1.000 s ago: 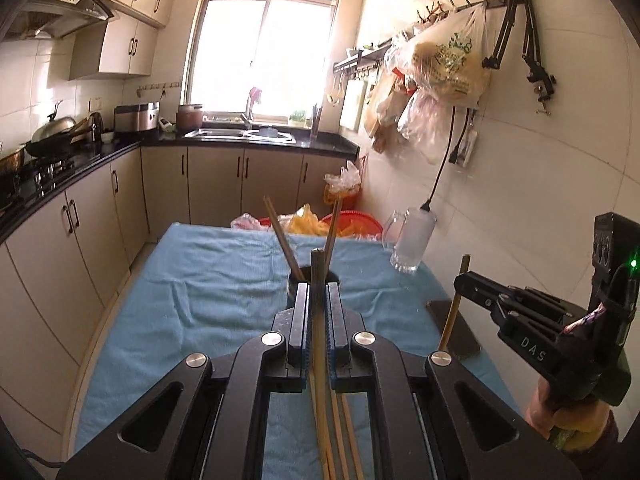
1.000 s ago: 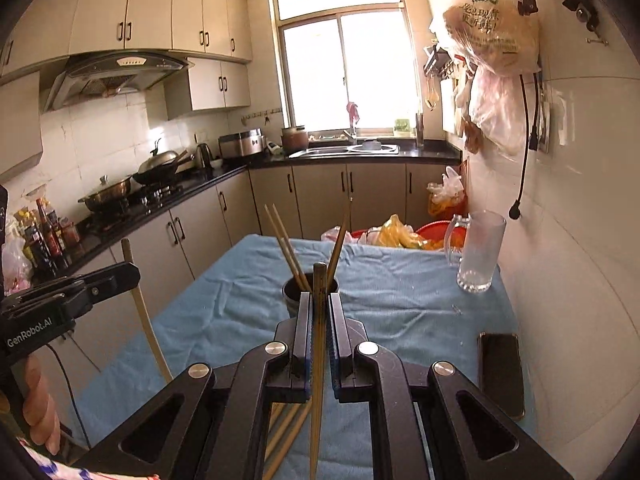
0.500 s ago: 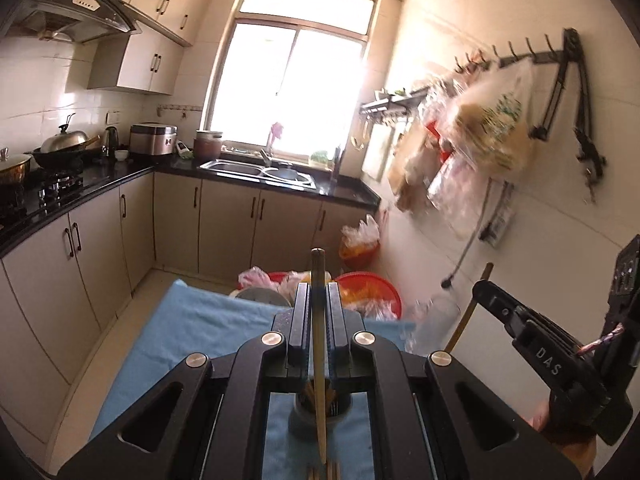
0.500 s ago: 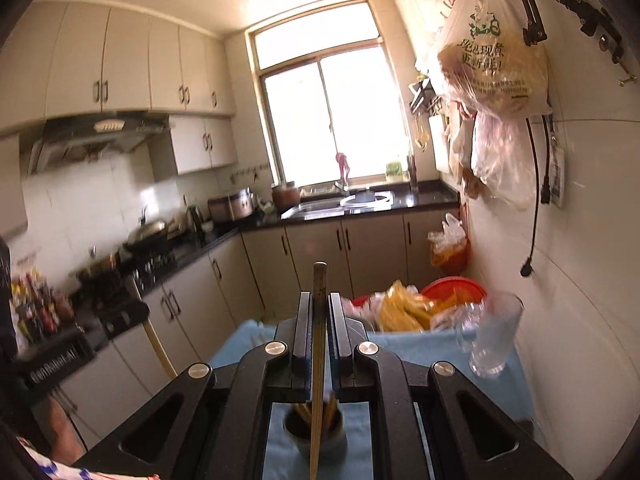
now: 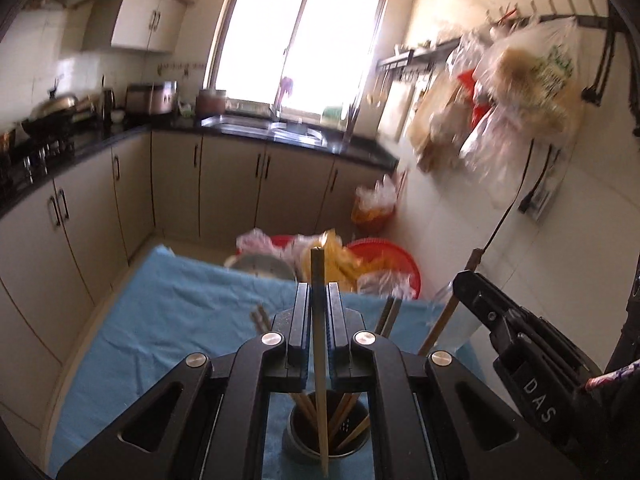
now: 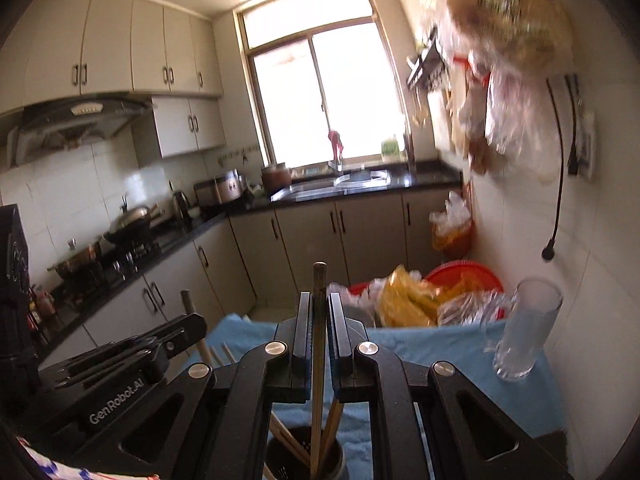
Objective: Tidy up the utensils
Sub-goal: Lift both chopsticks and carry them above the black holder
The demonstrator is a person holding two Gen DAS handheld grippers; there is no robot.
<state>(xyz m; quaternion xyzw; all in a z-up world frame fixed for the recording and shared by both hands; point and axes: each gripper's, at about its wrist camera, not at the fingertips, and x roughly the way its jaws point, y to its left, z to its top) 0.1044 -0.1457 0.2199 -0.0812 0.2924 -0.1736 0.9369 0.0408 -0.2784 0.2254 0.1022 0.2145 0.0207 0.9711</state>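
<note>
My left gripper (image 5: 319, 292) is shut on a wooden chopstick (image 5: 320, 360) held upright, its lower end in front of the dark utensil cup (image 5: 326, 438) that holds several chopsticks. My right gripper (image 6: 319, 300) is shut on another chopstick (image 6: 318, 360), its lower end inside the same cup (image 6: 304, 456). The right gripper shows in the left wrist view (image 5: 468, 280), the left gripper in the right wrist view (image 6: 192, 326). The cup stands on the blue cloth (image 5: 168, 304).
A glass mug (image 6: 526, 330) stands on the cloth by the right wall. Beyond the table's far edge are red basins (image 5: 384, 260) and plastic bags (image 6: 412, 300). Bags hang on the right wall (image 5: 532, 72). Cabinets and a counter (image 5: 80, 184) run along the left.
Both grippers have tipped their chopsticks upright and moved over the cup, which now sits close below the fingers. The lower ends have come down to the cup.
</note>
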